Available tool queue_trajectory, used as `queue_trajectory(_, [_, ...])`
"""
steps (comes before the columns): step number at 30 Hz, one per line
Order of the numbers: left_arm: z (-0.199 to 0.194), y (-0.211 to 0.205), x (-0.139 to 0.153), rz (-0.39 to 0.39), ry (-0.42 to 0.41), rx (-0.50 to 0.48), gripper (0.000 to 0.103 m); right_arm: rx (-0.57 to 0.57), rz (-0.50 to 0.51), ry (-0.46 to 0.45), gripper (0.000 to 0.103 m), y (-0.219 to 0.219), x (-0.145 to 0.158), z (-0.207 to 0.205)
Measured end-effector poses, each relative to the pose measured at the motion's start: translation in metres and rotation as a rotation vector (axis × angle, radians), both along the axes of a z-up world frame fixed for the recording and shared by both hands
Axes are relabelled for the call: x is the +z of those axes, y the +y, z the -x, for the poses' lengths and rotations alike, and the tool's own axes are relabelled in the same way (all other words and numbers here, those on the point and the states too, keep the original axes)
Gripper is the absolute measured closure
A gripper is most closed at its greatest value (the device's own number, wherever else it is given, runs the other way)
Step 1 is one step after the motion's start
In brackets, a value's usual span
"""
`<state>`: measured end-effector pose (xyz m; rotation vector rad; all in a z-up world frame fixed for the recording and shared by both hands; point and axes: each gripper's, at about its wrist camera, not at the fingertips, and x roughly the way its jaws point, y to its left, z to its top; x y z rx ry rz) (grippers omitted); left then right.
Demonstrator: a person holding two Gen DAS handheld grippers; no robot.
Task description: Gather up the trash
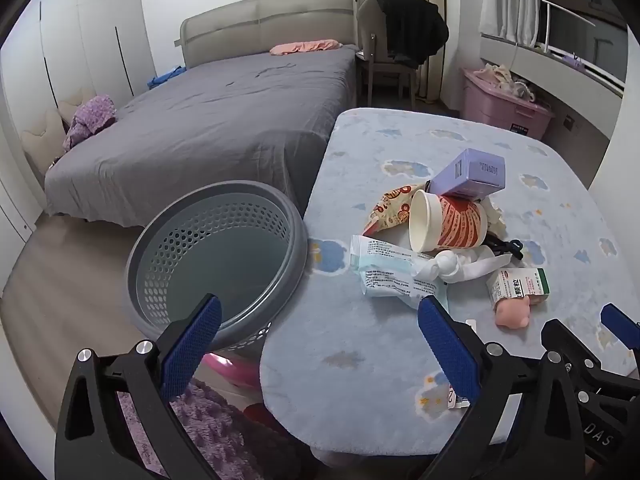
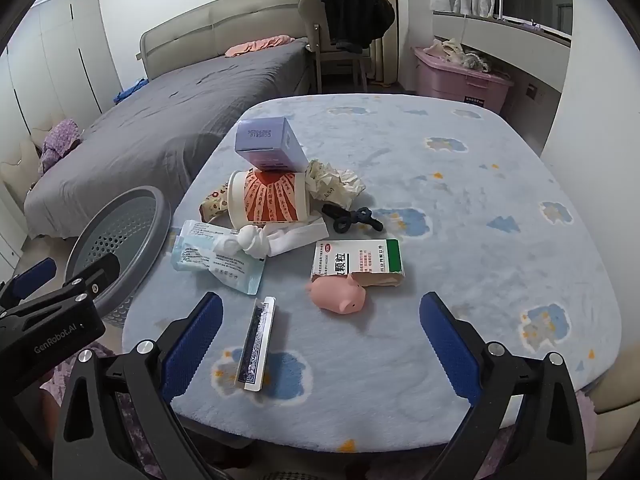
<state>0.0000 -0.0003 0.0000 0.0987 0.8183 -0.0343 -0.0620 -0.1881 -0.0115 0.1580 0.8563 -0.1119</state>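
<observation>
A pile of trash lies on the blue fleece table: a red-and-white paper cup on its side, a purple box on top of it, crumpled paper, a plastic mask wrapper, a white cloth strip, a white-green medicine box, and a flat card box. A grey perforated basket stands left of the table. My left gripper is open and empty over the table's near left edge. My right gripper is open and empty, near the card box.
A pink pig toy and a black hair clip lie among the trash. A grey bed, a chair with a black jacket and a pink storage bin stand beyond the table.
</observation>
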Motion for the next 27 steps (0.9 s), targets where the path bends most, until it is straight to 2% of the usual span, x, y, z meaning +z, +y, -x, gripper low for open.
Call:
queue_trajectory(7, [0.001, 0.001, 0.003, 0.008, -0.007, 0.002, 0.006, -0.004, 0.005, -0.008, 0.009, -0.003, 0.007, 0.005])
queue_trajectory(12, [0.006, 0.004, 0.001, 0.003, -0.010, 0.003, 0.006, 0.001, 0.008, -0.012, 0.009, 0.009, -0.002, -0.002])
queue_trajectory(15, [0.007, 0.006, 0.002, 0.003, -0.016, 0.003, 0.006, 0.007, 0.006, -0.028, 0.009, 0.006, 0.009, 0.008])
queue_trajectory(27, [0.019, 0.005, 0.012, -0.003, -0.044, 0.007, 0.006, 0.008, 0.010, -0.051, 0.009, 0.008, 0.015, 0.016])
